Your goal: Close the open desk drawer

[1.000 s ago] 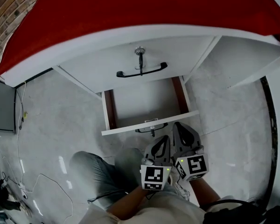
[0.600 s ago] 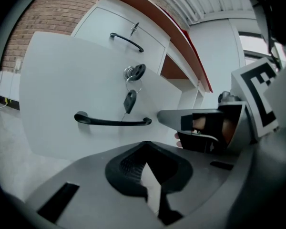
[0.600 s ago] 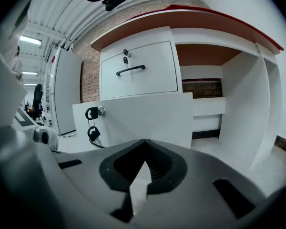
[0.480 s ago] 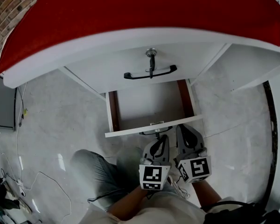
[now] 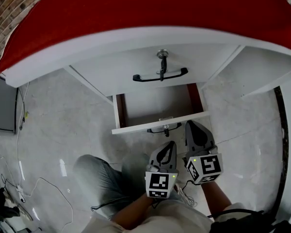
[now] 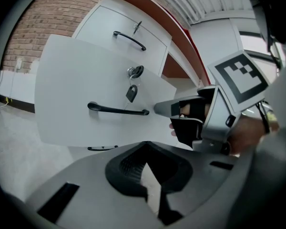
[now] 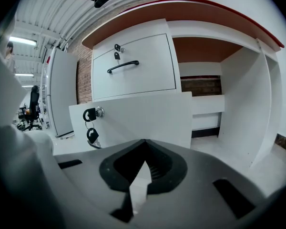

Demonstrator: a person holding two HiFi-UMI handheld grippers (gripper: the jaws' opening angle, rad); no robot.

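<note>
The lower desk drawer (image 5: 157, 123) stands pulled out below the closed upper drawer (image 5: 150, 64). Its white front (image 6: 81, 94) carries a black handle (image 6: 118, 110) and a lock with a hanging key (image 6: 132, 92). My right gripper (image 5: 190, 126) is shut, with its tip at the right part of the drawer front, near the handle's right end (image 6: 145, 112). It looks to be touching the panel. My left gripper (image 5: 170, 144) is shut and empty, a little short of the drawer front. The right gripper view shows the front (image 7: 148, 116) close ahead and the key (image 7: 91, 135) at left.
The red desk top (image 5: 145, 13) overhangs the drawers. The knee space (image 7: 205, 99) opens to the right of the drawers, with a white side panel (image 7: 262, 104) beyond it. Cables (image 5: 19, 130) lie on the grey floor at left. The person's knee (image 5: 94, 171) is below the drawer.
The drawer front has moved in toward the desk, so less of the drawer's inside shows. My right gripper went forward with it; the left stayed slightly behind.
</note>
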